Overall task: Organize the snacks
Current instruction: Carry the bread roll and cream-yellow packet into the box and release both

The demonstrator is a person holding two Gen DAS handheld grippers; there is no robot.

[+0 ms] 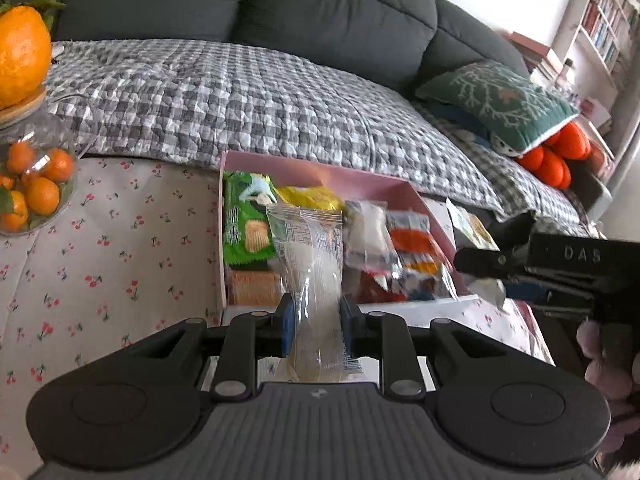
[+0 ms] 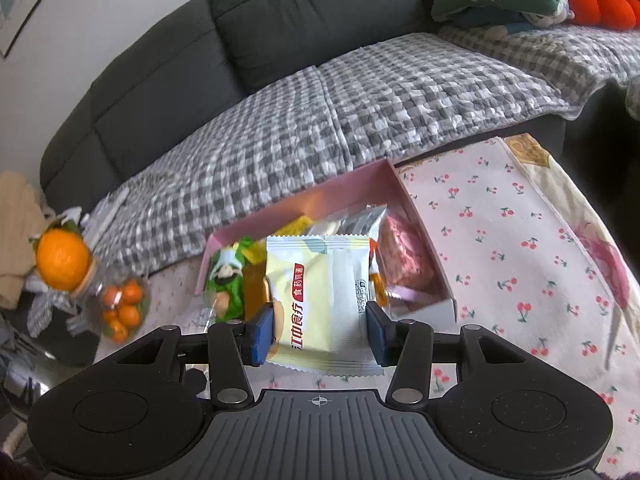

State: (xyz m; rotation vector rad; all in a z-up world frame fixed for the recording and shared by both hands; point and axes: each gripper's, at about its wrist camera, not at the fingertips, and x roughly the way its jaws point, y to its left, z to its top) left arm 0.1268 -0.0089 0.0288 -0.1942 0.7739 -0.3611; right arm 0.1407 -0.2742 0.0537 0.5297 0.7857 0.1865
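A pink box [image 1: 320, 174] on the cherry-print tablecloth holds several snack packets, among them a green cracker pack [image 1: 244, 224] and a yellow pack [image 1: 310, 196]. My left gripper [image 1: 316, 316] is shut on a clear-wrapped pastry packet [image 1: 314, 264], held upright just before the box's near edge. My right gripper [image 2: 320, 326] is shut on a pale yellow-and-white snack packet [image 2: 320, 292], held before the pink box [image 2: 412, 204]. The right gripper also shows in the left wrist view [image 1: 480, 264], at the right beside the box.
A glass jar of small oranges [image 1: 32, 184] with a large orange [image 1: 22, 56] on its lid stands at the table's left; it also shows in the right wrist view [image 2: 120, 308]. A dark sofa [image 1: 320, 12] with a checked cover lies behind. Green cushion [image 1: 500, 100] at right.
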